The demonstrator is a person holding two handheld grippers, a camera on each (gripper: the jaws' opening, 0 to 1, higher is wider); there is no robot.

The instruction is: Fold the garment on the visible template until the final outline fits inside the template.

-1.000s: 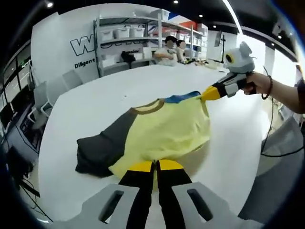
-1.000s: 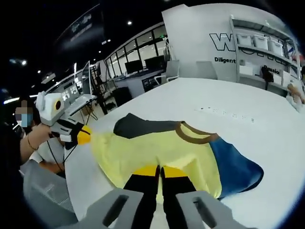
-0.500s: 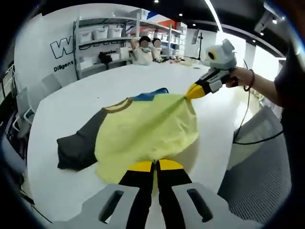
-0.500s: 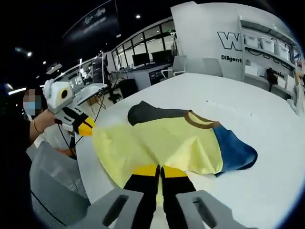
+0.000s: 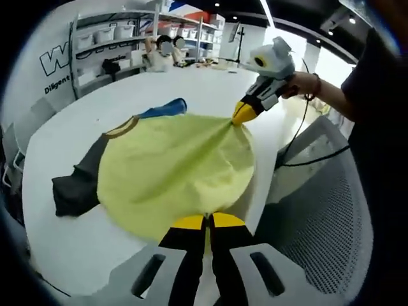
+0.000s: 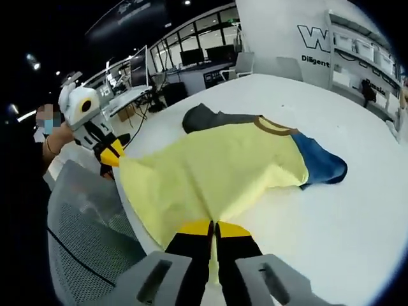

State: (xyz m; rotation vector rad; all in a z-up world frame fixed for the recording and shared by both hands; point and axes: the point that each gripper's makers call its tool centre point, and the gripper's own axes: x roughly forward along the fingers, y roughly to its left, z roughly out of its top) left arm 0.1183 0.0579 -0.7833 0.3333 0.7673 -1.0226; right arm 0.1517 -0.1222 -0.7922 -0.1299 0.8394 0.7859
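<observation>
A T-shirt with a yellow body (image 5: pixel 172 166), a dark grey sleeve (image 5: pixel 73 188), a blue sleeve (image 5: pixel 162 108) and a brown collar (image 5: pixel 121 127) lies spread on the white table (image 5: pixel 57 127). My left gripper (image 5: pixel 207 220) is shut on one corner of the yellow hem. My right gripper (image 5: pixel 241 115) pinches the other hem corner, and the hem is stretched taut between them. In the right gripper view the right gripper (image 6: pixel 213 226) is shut on the yellow hem (image 6: pixel 217 169), and the left gripper (image 6: pixel 113 155) holds the far corner. The grey sleeve (image 6: pixel 207 118) and blue sleeve (image 6: pixel 322 162) lie flat behind.
A grey mesh chair (image 5: pixel 319 210) (image 6: pixel 83 236) stands right at the table's near edge under the hem. Shelves with white bins (image 5: pixel 108 44) and seated people are beyond the far side. Bare tabletop (image 6: pixel 357 223) lies around the shirt.
Both grippers have drawn the hem back toward the table's edge, dragging the shirt with them. The yellow body now lies wider and flatter, and the chair looms larger in both views.
</observation>
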